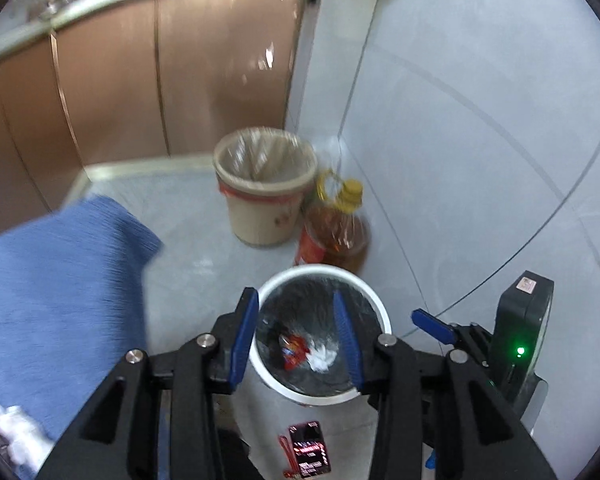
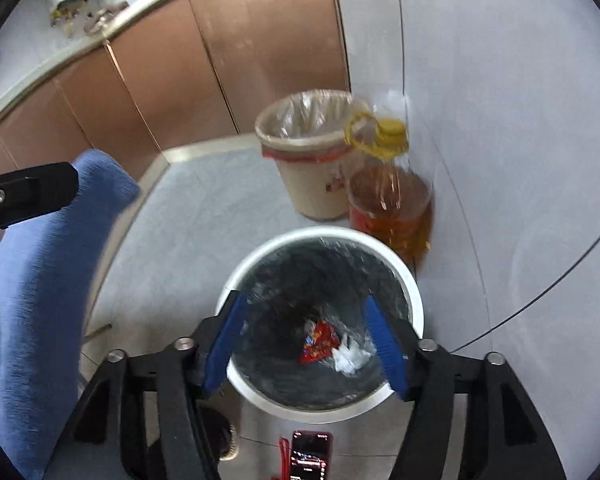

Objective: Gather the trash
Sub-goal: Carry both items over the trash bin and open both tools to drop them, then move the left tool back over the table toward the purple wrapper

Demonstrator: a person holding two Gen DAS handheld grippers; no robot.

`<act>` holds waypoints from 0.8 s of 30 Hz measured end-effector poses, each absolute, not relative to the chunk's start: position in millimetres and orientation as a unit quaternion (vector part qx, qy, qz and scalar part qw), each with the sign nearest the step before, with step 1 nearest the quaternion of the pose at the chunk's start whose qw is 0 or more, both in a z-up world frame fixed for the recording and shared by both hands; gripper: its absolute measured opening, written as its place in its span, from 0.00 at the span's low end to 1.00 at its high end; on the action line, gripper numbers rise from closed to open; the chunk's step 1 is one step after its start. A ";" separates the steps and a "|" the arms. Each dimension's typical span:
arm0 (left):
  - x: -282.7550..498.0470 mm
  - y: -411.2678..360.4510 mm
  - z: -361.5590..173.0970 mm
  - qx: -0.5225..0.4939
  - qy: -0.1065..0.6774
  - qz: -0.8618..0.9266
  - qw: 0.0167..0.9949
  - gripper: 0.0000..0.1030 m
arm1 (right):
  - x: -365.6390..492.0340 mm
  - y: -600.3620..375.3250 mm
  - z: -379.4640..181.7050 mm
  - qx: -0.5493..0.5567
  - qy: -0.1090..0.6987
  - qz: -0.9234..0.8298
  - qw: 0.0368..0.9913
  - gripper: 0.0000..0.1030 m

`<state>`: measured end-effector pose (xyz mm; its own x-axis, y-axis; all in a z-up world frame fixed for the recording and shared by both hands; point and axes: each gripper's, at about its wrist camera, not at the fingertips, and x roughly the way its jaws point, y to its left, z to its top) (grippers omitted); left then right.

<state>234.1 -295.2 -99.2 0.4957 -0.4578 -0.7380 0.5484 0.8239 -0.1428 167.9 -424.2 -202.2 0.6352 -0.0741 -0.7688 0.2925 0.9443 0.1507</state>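
Below, both hand-held grippers, left (image 1: 296, 340) and right (image 2: 306, 346), hang released and empty over the white bin (image 2: 414, 296). Inside: red wrapper (image 2: 319, 342), crumpled tissue (image 2: 352, 356) — light, soft, crinkly; pinch the bunched middle.

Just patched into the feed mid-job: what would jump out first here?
The white round bin with a black liner sits right below both open grippers, a red snack wrapper and a white crumpled tissue lying at its bottom. Behind it, a beige bin with a clear liner stands beside a large amber oil bottle.
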 end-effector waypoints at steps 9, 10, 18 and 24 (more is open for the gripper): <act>162.9 -209.1 -16.4 0.079 0.300 -0.251 0.917 0.36 | 122.3 -351.0 -88.3 0.086 0.301 -0.074 0.947 0.86; 155.9 -198.9 -9.1 0.078 0.295 -0.246 0.920 0.37 | 118.0 -343.7 -78.4 0.083 0.292 -0.065 0.951 0.88; 96.5 -95.1 39.5 0.076 0.239 -0.196 0.948 0.44 | 63.8 -271.1 8.4 0.053 0.207 -0.009 0.977 1.00; 53.8 -15.8 65.9 0.071 0.210 -0.151 0.963 0.44 | 24.3 -228.5 55.0 0.036 0.159 0.024 0.986 1.00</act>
